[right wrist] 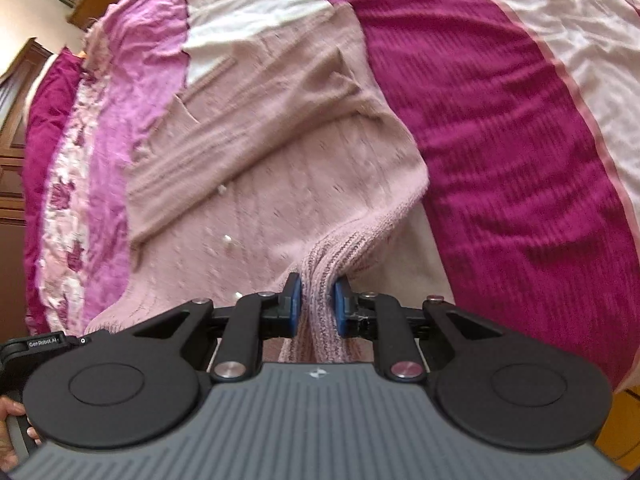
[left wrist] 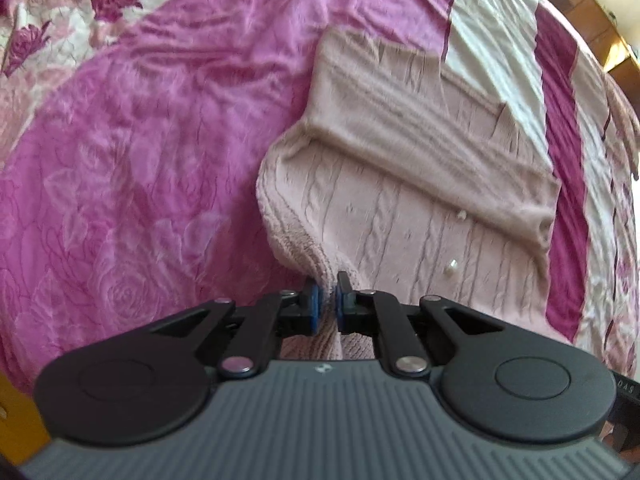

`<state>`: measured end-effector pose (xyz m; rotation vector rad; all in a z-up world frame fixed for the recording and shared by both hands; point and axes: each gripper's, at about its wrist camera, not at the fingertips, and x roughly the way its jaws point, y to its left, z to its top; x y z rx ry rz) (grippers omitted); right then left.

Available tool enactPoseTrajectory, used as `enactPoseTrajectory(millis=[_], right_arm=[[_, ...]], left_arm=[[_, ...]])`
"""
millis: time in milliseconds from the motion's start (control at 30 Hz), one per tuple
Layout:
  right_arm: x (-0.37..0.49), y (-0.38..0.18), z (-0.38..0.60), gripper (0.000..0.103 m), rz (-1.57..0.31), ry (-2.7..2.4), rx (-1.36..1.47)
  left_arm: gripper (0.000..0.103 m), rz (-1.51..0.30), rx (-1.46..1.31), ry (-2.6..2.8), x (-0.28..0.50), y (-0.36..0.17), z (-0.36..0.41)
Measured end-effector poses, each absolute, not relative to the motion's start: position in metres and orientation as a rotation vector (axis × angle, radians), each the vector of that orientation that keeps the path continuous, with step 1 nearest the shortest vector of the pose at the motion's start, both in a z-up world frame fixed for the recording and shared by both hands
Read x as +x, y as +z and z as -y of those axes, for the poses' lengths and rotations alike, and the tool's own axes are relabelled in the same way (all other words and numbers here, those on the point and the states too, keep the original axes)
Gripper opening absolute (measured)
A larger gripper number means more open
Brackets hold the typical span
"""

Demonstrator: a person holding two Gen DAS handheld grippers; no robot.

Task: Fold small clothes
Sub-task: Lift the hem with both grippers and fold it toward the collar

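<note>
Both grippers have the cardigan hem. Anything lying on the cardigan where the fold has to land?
Nothing visible. The left gripper and right gripper pinch the pink cardigan's hem; only its own folded sleeve lies there.

The cardigan's (left wrist: 420, 200) knit detail is motion-blurred. Its ribbed hem (right wrist: 320, 280) runs hidden beneath the right gripper (right wrist: 316, 300) body. A hand (right wrist: 10, 432) is cut off at the frame edge.
</note>
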<state>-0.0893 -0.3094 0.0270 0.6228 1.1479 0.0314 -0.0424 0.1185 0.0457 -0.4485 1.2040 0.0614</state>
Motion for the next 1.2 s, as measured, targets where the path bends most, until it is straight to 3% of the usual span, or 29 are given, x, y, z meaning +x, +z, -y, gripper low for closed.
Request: enactPoseTrajectory(millis=[667, 1200], right_arm=[[-0.053, 0.128, 0.293, 0.016, -0.876, -0.078, 0.641], [0.043, 0.107, 0.328, 0.016, -0.850, -0.095, 0.729]], left_arm=[[0.010, -1.072, -0.519, -0.051, -0.002, 0.110, -0.139], [0.010, -1.017, -0.578, 0.089, 0.073, 0.107, -0.132]])
